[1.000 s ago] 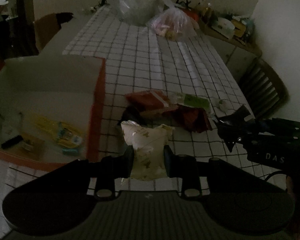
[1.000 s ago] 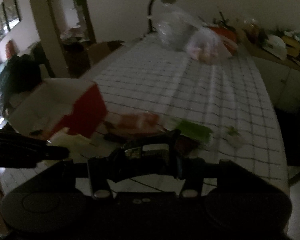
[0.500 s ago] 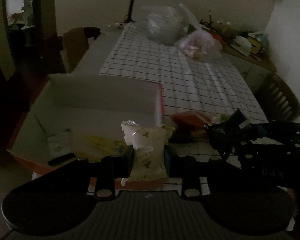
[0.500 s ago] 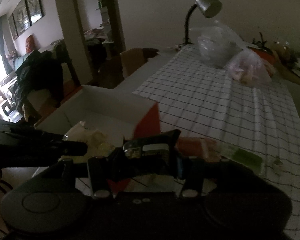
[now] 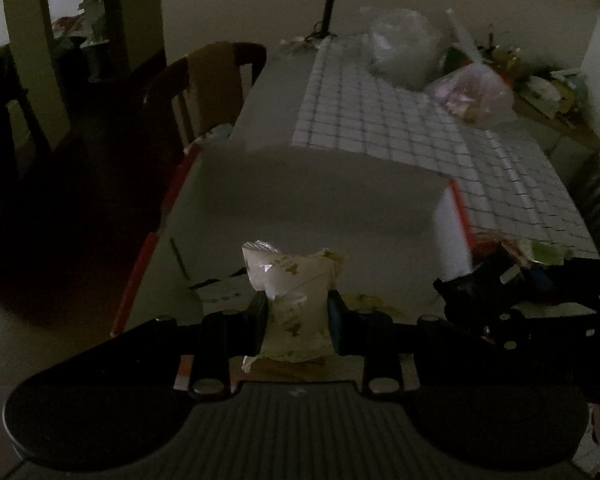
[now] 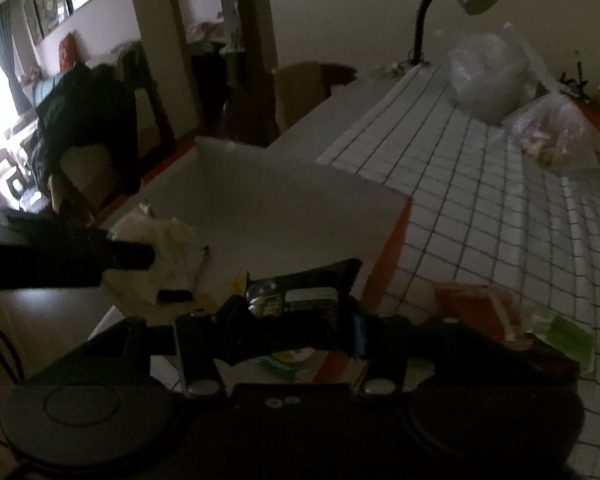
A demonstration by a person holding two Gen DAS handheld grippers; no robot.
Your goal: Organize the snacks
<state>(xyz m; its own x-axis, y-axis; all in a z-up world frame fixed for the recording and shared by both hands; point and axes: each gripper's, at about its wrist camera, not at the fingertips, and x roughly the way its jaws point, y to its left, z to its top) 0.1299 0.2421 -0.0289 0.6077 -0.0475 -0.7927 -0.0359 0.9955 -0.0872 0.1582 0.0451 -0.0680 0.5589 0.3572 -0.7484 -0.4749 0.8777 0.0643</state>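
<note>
A pale snack packet (image 5: 296, 304) is being clamped upright by the left gripper (image 5: 296, 320) above the white, red-sided box (image 5: 320, 200). A dark snack packet (image 6: 300, 304) is being gripped by the right gripper (image 6: 296, 332) over the box's right edge, at the near-left part of the checked table (image 6: 480, 208).

Both my hands swing across from the checked tablecloth (image 5: 420, 128) toward the red-sided box (image 5: 456, 208). My left gripper (image 5: 296, 312), a second ago above the cloth beside the box, now hangs over the box's white inside with its pale snack packet (image 5: 292, 292). My right gripper (image 6: 296, 316) and its dark packet (image 6: 300, 300) come from the loose snacks (image 6: 476, 308) to the box's near corner.
</note>
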